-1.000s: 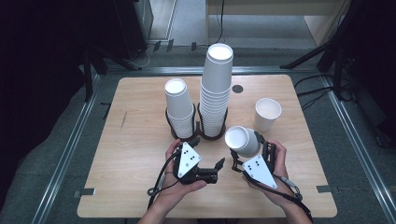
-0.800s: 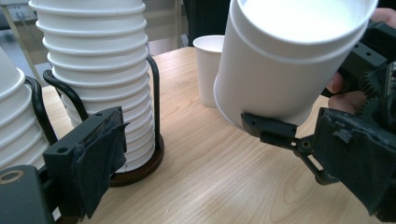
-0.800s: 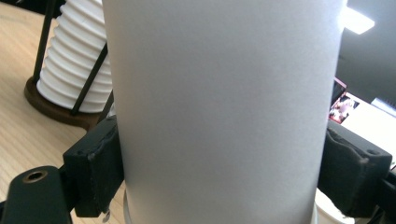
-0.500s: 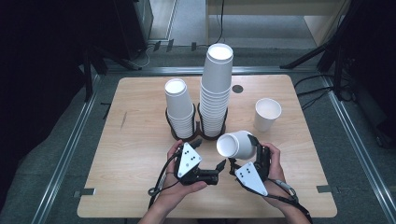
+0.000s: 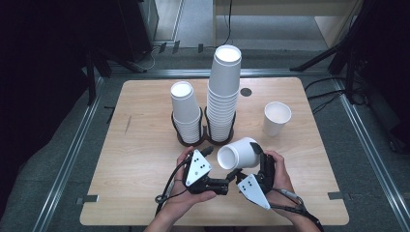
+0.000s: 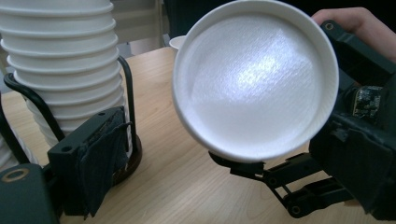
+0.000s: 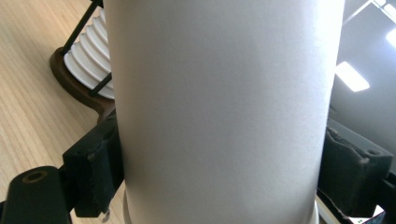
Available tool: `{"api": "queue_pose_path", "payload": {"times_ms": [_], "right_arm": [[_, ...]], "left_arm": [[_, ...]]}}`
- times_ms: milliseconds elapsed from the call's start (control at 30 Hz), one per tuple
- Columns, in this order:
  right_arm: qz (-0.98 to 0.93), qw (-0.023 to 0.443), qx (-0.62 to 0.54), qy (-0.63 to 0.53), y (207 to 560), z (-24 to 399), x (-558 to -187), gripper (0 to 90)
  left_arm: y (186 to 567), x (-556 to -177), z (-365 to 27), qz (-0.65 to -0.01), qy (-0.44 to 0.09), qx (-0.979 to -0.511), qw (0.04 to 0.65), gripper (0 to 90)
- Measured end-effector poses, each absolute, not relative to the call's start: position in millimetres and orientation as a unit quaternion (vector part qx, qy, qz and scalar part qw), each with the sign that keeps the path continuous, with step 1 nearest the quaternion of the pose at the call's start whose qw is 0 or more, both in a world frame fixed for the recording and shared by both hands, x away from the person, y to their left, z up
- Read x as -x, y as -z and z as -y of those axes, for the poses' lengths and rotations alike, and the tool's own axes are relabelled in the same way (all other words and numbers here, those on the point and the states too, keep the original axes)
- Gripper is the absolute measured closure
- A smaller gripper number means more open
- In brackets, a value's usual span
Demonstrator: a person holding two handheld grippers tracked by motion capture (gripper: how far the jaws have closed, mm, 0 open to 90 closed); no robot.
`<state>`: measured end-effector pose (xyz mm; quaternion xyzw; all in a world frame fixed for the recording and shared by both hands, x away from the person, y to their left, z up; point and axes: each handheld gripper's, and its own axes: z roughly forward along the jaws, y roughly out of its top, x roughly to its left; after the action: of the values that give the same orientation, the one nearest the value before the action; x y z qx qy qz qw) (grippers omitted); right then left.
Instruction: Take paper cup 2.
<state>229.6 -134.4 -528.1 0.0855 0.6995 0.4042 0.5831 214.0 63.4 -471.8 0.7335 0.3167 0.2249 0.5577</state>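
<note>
At the near edge of the pale wooden table [image 5: 145, 193], the person's 2 hands hold 2 black grippers side by side. The right gripper [image 5: 244, 166] is clamped on a white paper cup [image 5: 238, 153]: in the right gripper view its 2 padded jaws press on opposite sides of the cup's smooth, matte white wall [image 7: 224, 112]. The cup is held just above the table, tipped onto its side, with its open mouth turned left and toward the person. In the left gripper view that mouth faces the camera, showing a rolled rim and a clean white inside with a soft glare on the bottom [image 6: 256, 79].

The left gripper [image 5: 209, 159] sits just left of the cup; 1 padded jaw shows at the lower left of its own view, and whether its jaws are apart or together I cannot tell.

Farther back, at mid-table, a dark wire holder [image 5: 183, 137] with 2 rings carries 2 stacks of white paper cups: a short stack [image 5: 186, 113] on the left and a tall stack [image 5: 223, 94] on the right, their rims forming ridges. Well to the right stands a single upright white paper cup [image 5: 276, 118], open at the top. Beyond the tall stack, a small dark round hole [image 5: 246, 91] marks the far part of the tabletop.
</note>
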Motion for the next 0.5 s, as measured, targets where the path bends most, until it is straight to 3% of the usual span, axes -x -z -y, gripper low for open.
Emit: {"api": "queue_pose_path", "payload": {"times_ms": [500], "right_arm": [[-0.706,0.596,-0.022,-0.381,532.5,125.7,-222.2,12.4]], "left_arm": [[469.7,-211.5,-59.3,-0.318,-0.189,-0.739,0.563,8.1]]}}
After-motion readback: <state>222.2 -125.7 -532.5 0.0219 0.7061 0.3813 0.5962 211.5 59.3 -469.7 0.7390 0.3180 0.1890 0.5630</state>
